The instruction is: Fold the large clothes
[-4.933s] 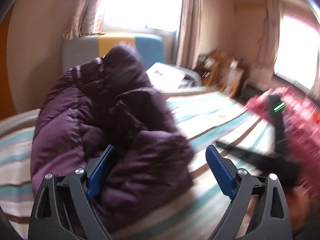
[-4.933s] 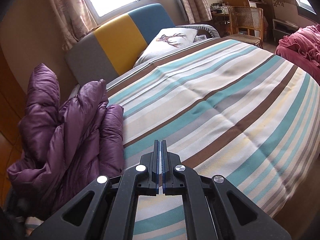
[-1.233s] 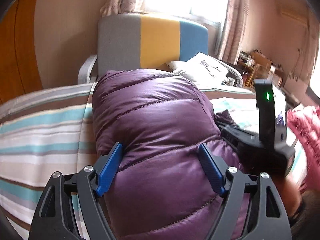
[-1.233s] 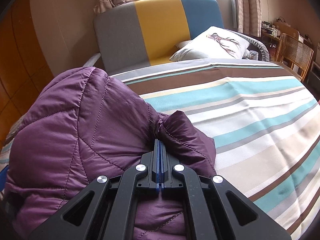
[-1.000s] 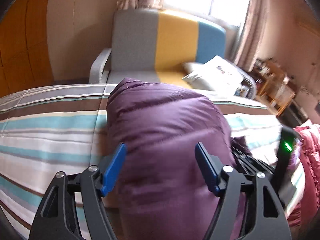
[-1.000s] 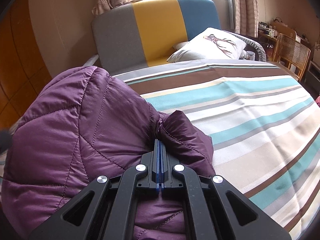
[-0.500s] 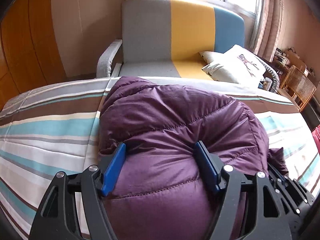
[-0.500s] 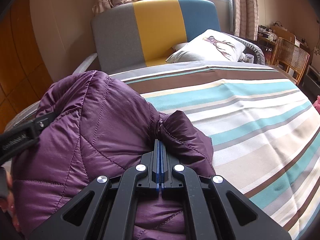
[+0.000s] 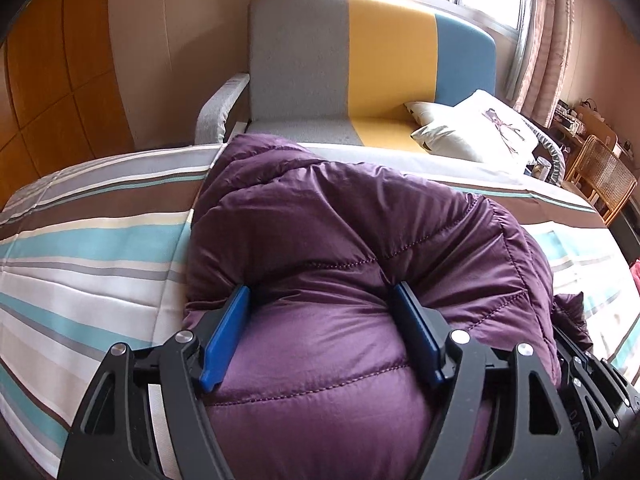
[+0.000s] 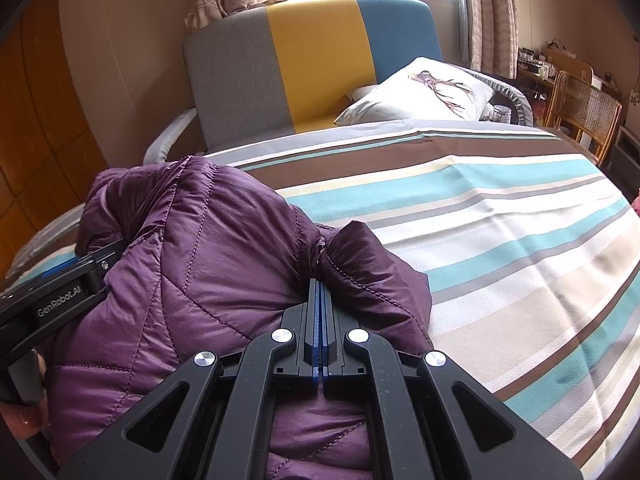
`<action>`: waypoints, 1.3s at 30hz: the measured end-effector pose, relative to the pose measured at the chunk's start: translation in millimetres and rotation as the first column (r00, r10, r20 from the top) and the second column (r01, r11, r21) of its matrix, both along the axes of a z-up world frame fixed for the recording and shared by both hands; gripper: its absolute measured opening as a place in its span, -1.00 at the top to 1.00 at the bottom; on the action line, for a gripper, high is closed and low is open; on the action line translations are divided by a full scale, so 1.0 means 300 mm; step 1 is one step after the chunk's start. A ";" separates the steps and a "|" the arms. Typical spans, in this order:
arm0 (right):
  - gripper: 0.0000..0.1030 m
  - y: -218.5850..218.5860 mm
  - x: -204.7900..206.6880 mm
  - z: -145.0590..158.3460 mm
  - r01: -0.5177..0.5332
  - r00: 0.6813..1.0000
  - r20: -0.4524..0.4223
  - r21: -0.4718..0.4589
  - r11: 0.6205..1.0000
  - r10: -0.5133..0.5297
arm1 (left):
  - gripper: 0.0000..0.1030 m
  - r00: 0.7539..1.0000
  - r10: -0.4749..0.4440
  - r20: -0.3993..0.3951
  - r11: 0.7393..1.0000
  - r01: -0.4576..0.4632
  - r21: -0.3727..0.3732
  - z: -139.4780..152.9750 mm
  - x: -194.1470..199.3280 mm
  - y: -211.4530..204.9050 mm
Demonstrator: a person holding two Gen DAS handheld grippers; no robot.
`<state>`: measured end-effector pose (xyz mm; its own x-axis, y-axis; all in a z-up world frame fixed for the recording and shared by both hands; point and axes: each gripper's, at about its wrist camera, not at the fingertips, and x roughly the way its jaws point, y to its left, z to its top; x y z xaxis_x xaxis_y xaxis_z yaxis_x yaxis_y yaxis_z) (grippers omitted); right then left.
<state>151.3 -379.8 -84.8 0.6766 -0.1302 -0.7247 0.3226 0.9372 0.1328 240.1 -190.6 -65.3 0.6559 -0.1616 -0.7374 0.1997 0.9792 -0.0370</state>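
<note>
1. A purple quilted jacket (image 9: 352,248) is seen bunched on a striped bed (image 9: 80,248), filling the centre and lower half of the left wrist frame and the lower left of the right wrist frame.
2. The left claw (image 9: 324,300) is held wide, its jaws just having been opening – a puffed bulge of the jacket is cupped between the blue pads (image 9: 226,336), which are pressed into the fabric on both sides.
3. The right claw (image 10: 319,286) is fully closed at lower centre of its frame, with a thin fold of the jacket pinched at its tip.
4. The left claw is also seen at the left edge of the right wrist frame, against the jacket.
5. A grey, yellow and blue sofa (image 10: 312,60) with a white pillow (image 10: 424,92) is seen beyond the bed – at upper centre.
</note>
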 end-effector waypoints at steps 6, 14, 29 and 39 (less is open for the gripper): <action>0.99 -0.024 -0.023 0.076 -0.051 0.998 0.026 0.016 0.999 0.050 | -0.82 0.999 0.033 -0.015 0.994 -0.035 -0.108 0.060 -0.054 0.111; 0.99 0.047 0.062 0.247 -0.151 0.984 0.089 -0.023 0.988 0.152 | -0.84 0.999 0.048 0.018 0.997 -0.047 -0.063 0.097 -0.097 0.135; 0.99 0.014 0.189 0.004 -0.120 0.993 -0.013 0.051 0.992 0.120 | -0.88 0.998 0.040 -0.052 0.997 -0.044 -0.062 -0.023 0.008 0.092; -0.38 -0.009 -0.013 0.180 -0.110 0.990 0.096 0.107 0.988 0.100 | -0.96 0.999 -0.034 0.003 0.996 0.034 -0.085 0.072 -0.118 0.180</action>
<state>147.5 -382.6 -30.7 0.7451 0.0237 -0.6665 0.2049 0.9429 0.2627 204.7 -136.7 -43.7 0.6501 -0.2458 -0.7190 0.2326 0.9652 -0.1196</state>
